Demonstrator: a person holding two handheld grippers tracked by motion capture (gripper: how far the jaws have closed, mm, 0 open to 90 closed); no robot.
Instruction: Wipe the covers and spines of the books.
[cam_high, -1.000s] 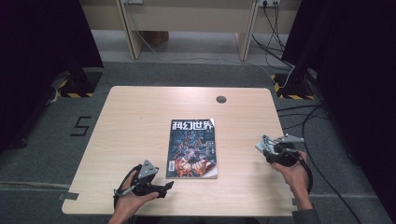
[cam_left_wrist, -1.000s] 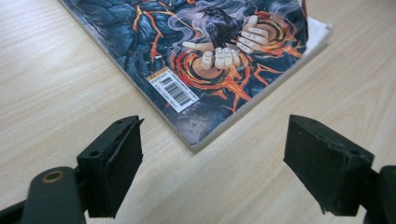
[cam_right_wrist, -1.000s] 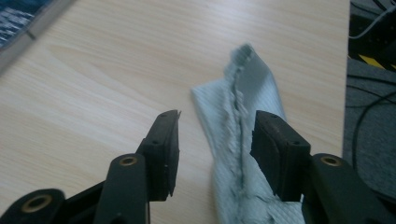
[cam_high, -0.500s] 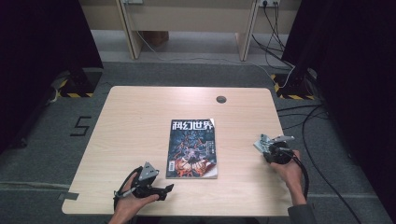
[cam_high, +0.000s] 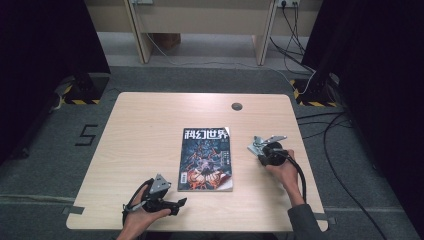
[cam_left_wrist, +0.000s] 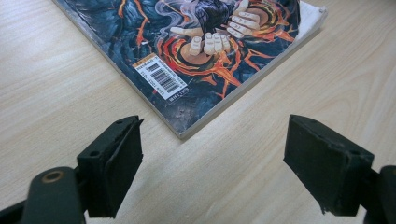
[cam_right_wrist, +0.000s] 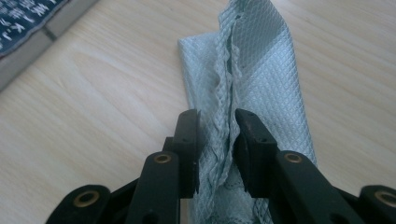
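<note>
A pale wooden table (cam_high: 150, 130) with rounded corners and a small round dark cap (cam_high: 237, 106) near its far edge stands on grey carpet (cam_high: 45, 165), where a number five (cam_high: 88, 135) is marked in tape to the left. Beyond it are a light wooden bench (cam_high: 200, 20), trailing cables (cam_high: 295, 30) and dark curtains (cam_high: 40, 50) on both sides. A magazine (cam_high: 206, 158) with a dark, fiery cover lies flat in the middle of the table. The left gripper (cam_left_wrist: 212, 163) rests low by the magazine's near left corner, its jaws spread wide with only bare table between them, the corner lying just ahead. To the right of the magazine, the right gripper (cam_right_wrist: 217, 140) has its jaws nearly together, pinching a raised fold of a pale grey-green cloth (cam_right_wrist: 261, 79) that lies on the wood; those jaws have just been closing onto it. Compared with a second ago, the right hand (cam_high: 282, 167) has come in from the table's right edge towards the magazine, while the left gripper and the magazine lie as before.
</note>
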